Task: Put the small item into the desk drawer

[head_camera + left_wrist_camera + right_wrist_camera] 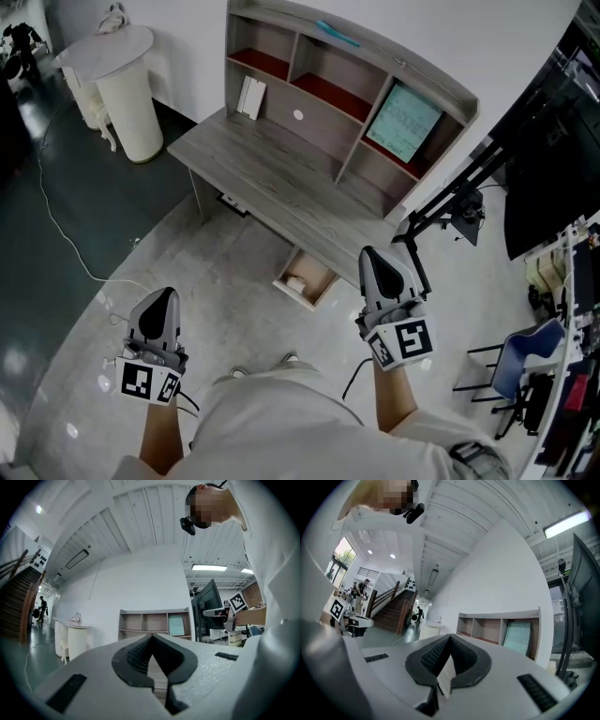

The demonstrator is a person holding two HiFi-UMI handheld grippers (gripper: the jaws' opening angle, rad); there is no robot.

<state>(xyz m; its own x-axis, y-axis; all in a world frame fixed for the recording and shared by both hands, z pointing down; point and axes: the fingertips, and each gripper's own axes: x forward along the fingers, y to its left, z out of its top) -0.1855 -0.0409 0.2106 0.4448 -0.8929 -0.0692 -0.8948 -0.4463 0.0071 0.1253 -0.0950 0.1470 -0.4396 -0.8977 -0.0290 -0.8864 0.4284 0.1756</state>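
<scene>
A person in a pale shirt stands on a grey floor facing a wooden desk [272, 178] with a shelved hutch [328, 84], a gripper held level in each hand. The left gripper [167, 296] hangs over the floor, well apart from the desk, while the right gripper [375, 262] is near the desk's front edge, just right of the drawer [321, 279]. The drawer is pulled out below the desktop, and a small white item [296, 280] lies inside it. In their own views, the left gripper [152, 641] and right gripper [450, 641] both have their jaws pressed together at the tips. A pale sliver shows in the right one's slot, though what it is cannot be told. A white pedestal [127, 89] stands left of the desk.
</scene>
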